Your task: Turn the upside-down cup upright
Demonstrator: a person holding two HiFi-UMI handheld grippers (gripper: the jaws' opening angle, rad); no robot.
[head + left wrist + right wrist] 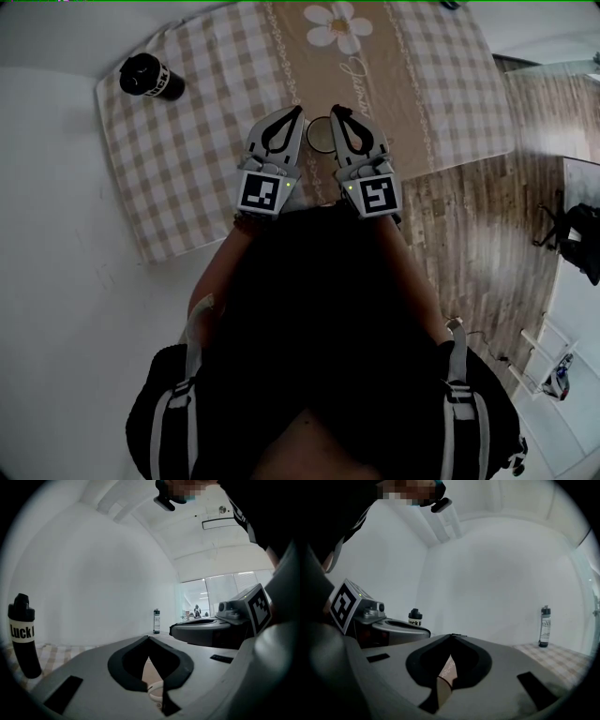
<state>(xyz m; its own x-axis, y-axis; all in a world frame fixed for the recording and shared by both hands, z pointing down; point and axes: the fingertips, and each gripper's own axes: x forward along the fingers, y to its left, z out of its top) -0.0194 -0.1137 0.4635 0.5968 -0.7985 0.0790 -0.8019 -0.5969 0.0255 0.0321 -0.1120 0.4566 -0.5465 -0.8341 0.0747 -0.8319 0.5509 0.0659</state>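
In the head view a small round tan cup [320,134] stands on the checked tablecloth [197,141], and from above I cannot tell which way up it is. My left gripper [298,111] and right gripper [335,109] lie level on either side of it, tips pointing away from me. Both are shut with nothing between the jaws. In the left gripper view a white curved cup edge [157,693] shows below the closed left gripper [149,638]. The right gripper [451,635] in its own view shows only a tan strip under its jaws.
A black bottle [150,77] with a white label stands at the cloth's far left corner, also seen as the black bottle [21,639] and the black bottle [415,617]. A slim bottle [544,626] stands far right. Wooden floor [487,216] lies to the right of the table.
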